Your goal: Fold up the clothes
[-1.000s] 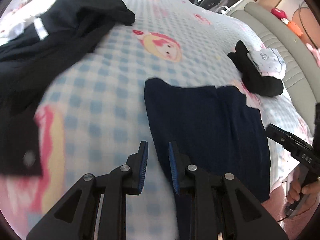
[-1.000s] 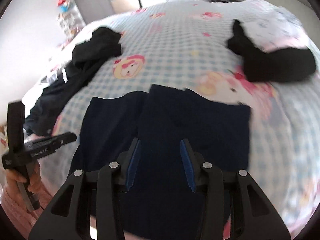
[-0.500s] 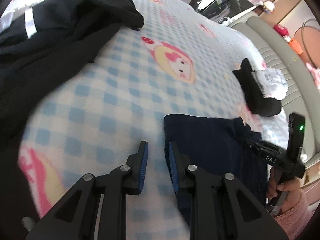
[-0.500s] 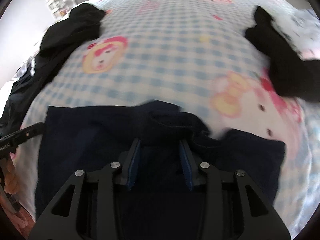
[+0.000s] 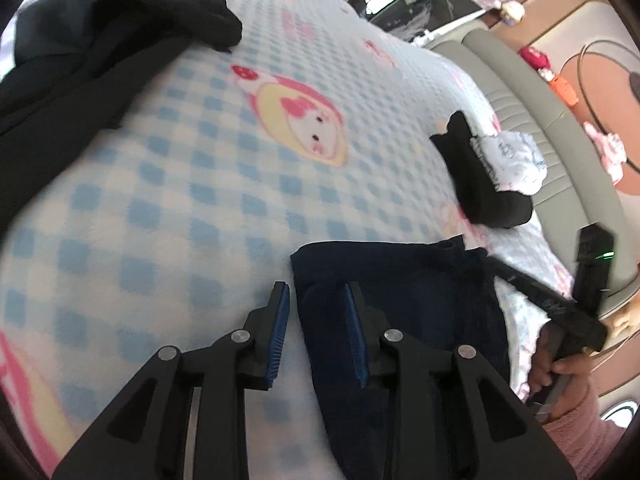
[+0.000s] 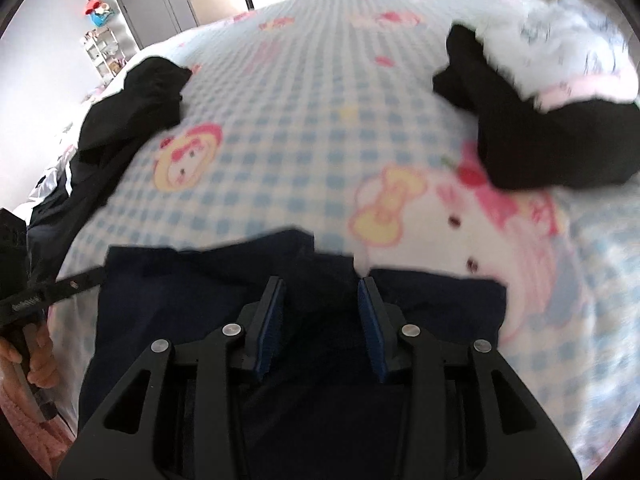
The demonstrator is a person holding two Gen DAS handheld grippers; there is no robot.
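Note:
A navy garment [image 5: 404, 300] lies flat on the checked bed cover, its far edge bunched in the middle. My left gripper [image 5: 316, 304] is open, low over the garment's far left corner, with the cloth's left edge running between the fingers. My right gripper [image 6: 322, 296] is open over the bunched middle of the navy garment's [image 6: 192, 304] far edge, fingers either side of the fold. Each gripper shows in the other's view: the right gripper [image 5: 560, 308] on the garment's right side, the left gripper [image 6: 48, 296] at its left corner.
A pile of black clothes [image 5: 92, 48] covers the bed's far left. A black and white stack of folded clothes [image 6: 540, 92] sits at the far right near the padded headboard [image 5: 540, 92]. The blue checked cover [image 5: 208, 184] with cartoon prints lies bare between them.
Both grippers have moved forward over the navy garment to its far edge. The left jaws have opened wider. The garment's far edge looks more bunched.

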